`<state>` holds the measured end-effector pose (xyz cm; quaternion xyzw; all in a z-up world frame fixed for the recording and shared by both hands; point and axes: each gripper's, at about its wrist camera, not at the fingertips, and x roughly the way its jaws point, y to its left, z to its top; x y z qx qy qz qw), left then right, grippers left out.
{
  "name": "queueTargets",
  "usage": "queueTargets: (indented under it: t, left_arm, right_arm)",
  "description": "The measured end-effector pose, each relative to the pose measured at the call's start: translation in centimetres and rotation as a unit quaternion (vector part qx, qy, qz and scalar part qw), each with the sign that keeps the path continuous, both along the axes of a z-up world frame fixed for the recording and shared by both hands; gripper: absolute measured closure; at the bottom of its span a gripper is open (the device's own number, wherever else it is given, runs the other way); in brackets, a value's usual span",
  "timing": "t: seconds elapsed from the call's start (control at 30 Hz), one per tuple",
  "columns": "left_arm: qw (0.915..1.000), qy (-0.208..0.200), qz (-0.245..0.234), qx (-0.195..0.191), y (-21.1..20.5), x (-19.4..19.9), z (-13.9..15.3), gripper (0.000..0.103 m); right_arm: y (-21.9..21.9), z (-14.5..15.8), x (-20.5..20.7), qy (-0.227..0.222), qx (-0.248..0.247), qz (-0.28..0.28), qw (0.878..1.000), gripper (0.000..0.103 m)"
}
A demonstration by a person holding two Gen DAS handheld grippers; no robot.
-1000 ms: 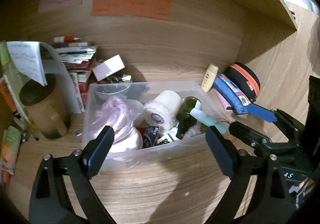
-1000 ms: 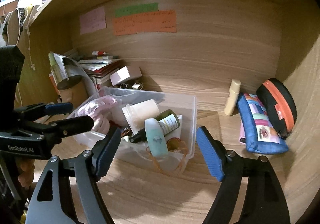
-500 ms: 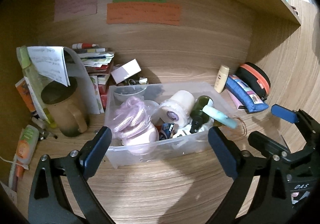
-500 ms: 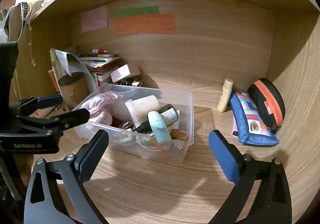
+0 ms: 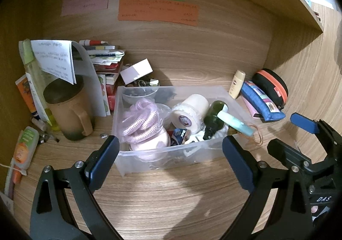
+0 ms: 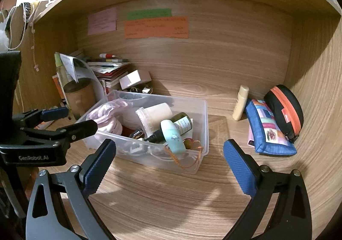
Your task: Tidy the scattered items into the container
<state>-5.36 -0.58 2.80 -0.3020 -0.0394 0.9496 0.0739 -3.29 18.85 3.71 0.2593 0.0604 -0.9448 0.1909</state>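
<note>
Both grippers have drawn back from the clear plastic container (image 5: 171,154) since a second ago, so more bare wood now shows in front of it, and the right gripper's (image 6: 170,163) jaws have just been opening with nothing between them. That gripper now stands spread wide over the surface (image 6: 171,201), empty, its blue pads well apart. To its left, the left gripper (image 5: 171,163) is likewise spread wide and holds nothing, hovering just short of the container's near wall. Inside the container lie a coil of pink rope (image 5: 140,121), a white jar (image 5: 189,111) on its side, a dark green bottle (image 5: 213,119) and a pale teal tube (image 6: 172,136) that leans against the bottle toward the near right corner; an orange cord (image 6: 183,163) trails at that corner. Still out on the surface, well right of the container against the back wall, stand a cream bottle (image 6: 241,103), a blue patterned pouch (image 6: 268,133) and a black case with an orange zip (image 6: 285,111), the three close together. Left of the container are a brown mug (image 5: 68,111), a stack of books (image 5: 106,64) and a small white box (image 5: 136,71).
</note>
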Motion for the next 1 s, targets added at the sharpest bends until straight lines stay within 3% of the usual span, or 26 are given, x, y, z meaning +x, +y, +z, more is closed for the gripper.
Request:
queueTargets:
  t: [1.0]
  left_arm:
    - [0.9999,-0.012,0.005,-0.006,0.2,-0.6,-0.3,0.005]
  right_arm:
    - [0.4,-1.1,-1.6,-0.04,-0.013,0.003,0.999,0.002]
